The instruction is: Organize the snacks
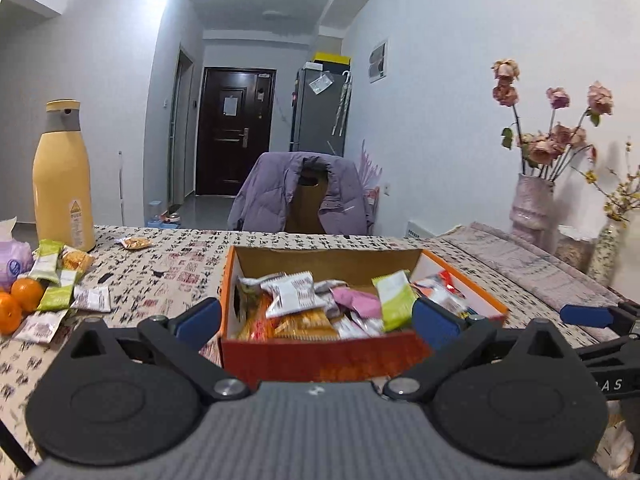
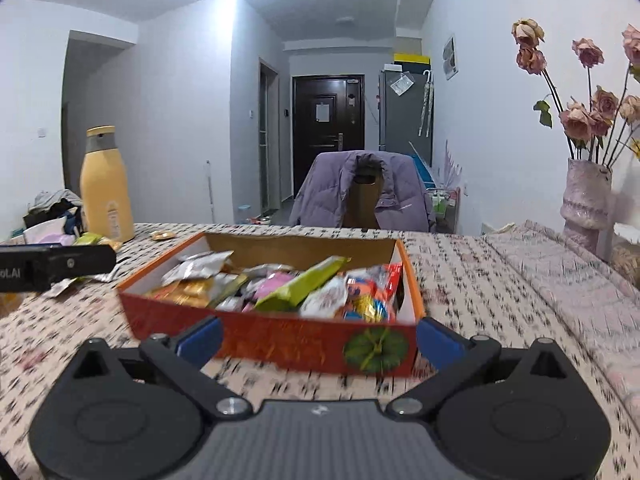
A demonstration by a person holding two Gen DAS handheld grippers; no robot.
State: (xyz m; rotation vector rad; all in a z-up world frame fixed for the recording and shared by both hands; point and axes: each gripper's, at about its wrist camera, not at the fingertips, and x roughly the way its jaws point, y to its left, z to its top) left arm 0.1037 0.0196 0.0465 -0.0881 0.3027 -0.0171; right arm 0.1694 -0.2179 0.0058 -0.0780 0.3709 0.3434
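Jaws spread wide and empty on both tools: the left gripper [image 1: 316, 314] and right gripper [image 2: 318, 338] each face the orange cardboard box [image 1: 324, 354] from its near side, blue pads apart and pressing on nothing, though in the left view the pads overlap the box's near corners and contact there cannot be ruled out. That box sits toward the middle of the patterned tabletop [image 1: 168, 272] and already holds a heap of wrapped snacks [image 1: 320, 304], green, pink, white and gold packets piled to the rim. By that evidence most of the sorting looks done. What remains lies near the table's left edge: a scatter of loose packets [image 1: 60, 280] beside two oranges [image 1: 18, 300] and a yellow bottle [image 1: 62, 176], plus one small packet [image 1: 136, 243] farther back toward the far edge. Those stragglers appear still to need collecting.
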